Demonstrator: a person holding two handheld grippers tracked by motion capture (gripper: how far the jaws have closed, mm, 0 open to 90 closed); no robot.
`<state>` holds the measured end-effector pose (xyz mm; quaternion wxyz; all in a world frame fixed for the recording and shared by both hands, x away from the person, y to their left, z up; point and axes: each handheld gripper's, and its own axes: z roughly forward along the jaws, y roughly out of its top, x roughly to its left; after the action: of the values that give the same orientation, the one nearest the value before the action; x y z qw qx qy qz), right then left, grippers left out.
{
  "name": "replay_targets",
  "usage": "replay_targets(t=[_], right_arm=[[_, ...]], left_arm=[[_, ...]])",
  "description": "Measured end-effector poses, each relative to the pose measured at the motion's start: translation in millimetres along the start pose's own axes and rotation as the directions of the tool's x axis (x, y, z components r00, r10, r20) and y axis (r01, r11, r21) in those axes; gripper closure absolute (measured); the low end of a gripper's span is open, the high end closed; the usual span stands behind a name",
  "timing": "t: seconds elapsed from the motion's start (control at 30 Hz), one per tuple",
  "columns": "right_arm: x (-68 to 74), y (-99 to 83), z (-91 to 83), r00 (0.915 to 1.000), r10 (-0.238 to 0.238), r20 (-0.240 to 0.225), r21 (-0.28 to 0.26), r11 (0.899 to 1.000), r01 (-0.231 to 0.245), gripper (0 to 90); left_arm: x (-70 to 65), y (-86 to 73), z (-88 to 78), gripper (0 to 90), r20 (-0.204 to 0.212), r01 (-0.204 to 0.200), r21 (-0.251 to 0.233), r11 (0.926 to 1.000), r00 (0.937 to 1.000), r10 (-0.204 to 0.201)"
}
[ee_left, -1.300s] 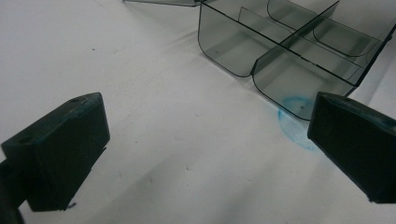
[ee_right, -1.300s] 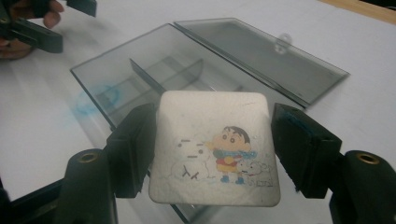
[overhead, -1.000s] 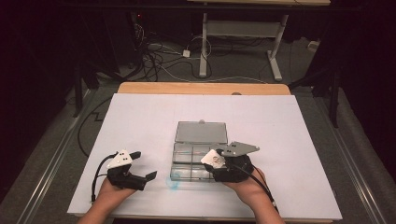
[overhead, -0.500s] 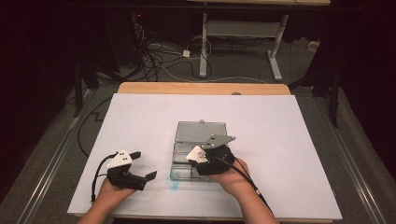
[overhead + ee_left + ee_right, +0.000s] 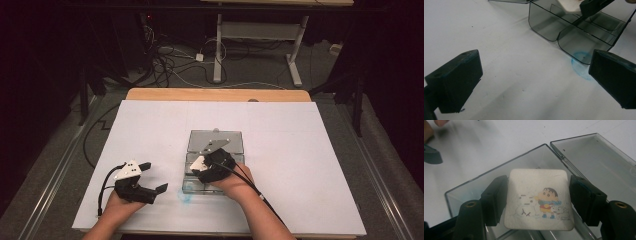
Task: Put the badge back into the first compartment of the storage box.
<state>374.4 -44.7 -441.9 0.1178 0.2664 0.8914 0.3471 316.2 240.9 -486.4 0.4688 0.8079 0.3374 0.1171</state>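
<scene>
Holding that white cartoon eraser square between its pads, your right claw has it hovering over the clear plastic organizer box mid-desk, above a front compartment, lid flopped open behind. Your left claw sits well off to the left with jaws wide and nothing in them, pointed toward the box's near corner and a blue smudge.

A cream-white eraser bears a cartoon print of a boy in red and blue beside a snowman, above a smoky-grey clear box on a white table with a blue smudge.
</scene>
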Motion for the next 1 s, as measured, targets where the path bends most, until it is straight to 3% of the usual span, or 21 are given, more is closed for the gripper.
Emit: replay_targets(t=[0.4, 0.57, 0.77, 1.0], right_arm=[[2.0, 6.8, 19.5, 0.9999, -0.016, 0.002, 0.065, 0.998, 0.016, 33.5], [1.3, 7.2, 20.0, 1.0000, -0.005, -0.004, 0.063, 0.998, 0.005, 32.8], [1.1, 7.2, 10.1, 0.9999, 0.011, 0.004, 0.038, 0.999, -0.012, 32.2], [0.8, -2.5, -15.4, 0.9996, 0.025, 0.010, -0.033, 0.999, -0.024, 41.5]], left_arm=[[0.6, -0.1, -0.4, 0.0, 0.004, 0.003, -0.002, 1.0000, 1.0000, -0.003], [0.8, -0.1, -0.4, 0.0, 0.006, 0.005, -0.002, 1.0000, 1.0000, -0.005], [0.8, -0.1, -0.3, 0.0, 0.007, 0.004, -0.002, 1.0000, 1.0000, -0.004], [0.9, 0.0, -0.1, 0.0, 0.007, 0.005, 0.000, 1.0000, 1.0000, -0.005]])
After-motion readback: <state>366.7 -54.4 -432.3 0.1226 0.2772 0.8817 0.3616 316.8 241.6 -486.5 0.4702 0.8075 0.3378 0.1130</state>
